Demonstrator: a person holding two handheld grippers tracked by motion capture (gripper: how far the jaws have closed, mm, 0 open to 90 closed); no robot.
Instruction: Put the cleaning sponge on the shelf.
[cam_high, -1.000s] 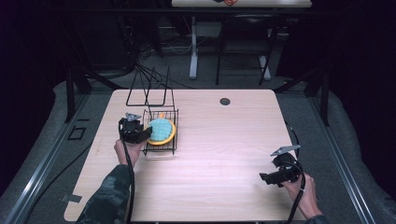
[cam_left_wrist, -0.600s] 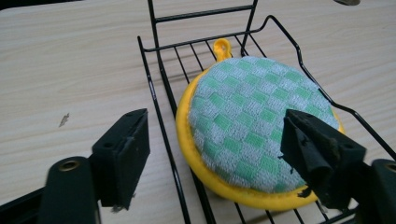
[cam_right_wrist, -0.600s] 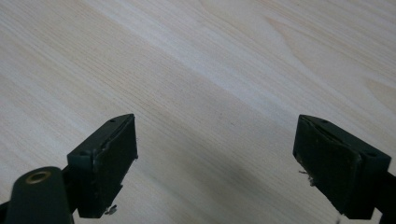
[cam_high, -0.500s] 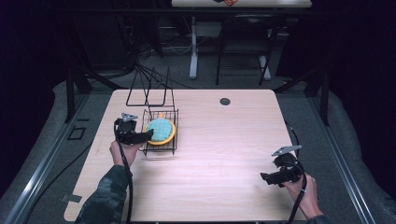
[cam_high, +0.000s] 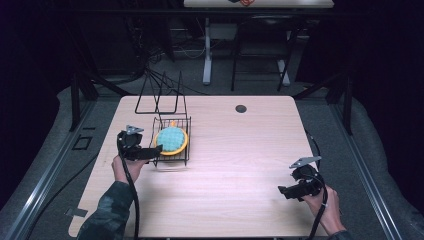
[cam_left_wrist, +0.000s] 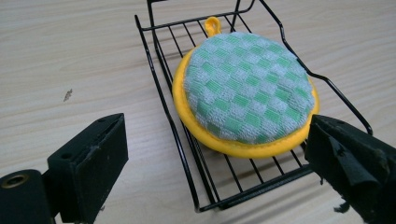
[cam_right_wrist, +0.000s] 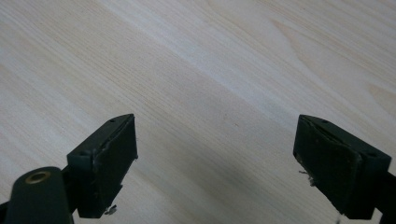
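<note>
A round pot holder (cam_high: 171, 140) (cam_left_wrist: 246, 92), green-and-white checked with a yellow rim and loop, lies flat in a black wire rack (cam_high: 171, 159) (cam_left_wrist: 182, 140) on the left part of the table. My left gripper (cam_high: 150, 151) (cam_left_wrist: 219, 163) stands open just off the rack's near left corner, its jaws wide on either side of that corner, touching nothing. Over at the table's right front, my right gripper (cam_high: 283, 190) (cam_right_wrist: 215, 161) is open above bare wood, with nothing between its jaws.
The wooden table (cam_high: 240, 150) has a small dark round cap (cam_high: 241, 108) near its far edge. Behind the rack stands a taller black wire frame (cam_high: 160, 95). Dark floor, table legs and cables lie beyond the far edge.
My left gripper has drawn back a little from the rack toward the left and the near side. The right gripper has barely shifted.
</note>
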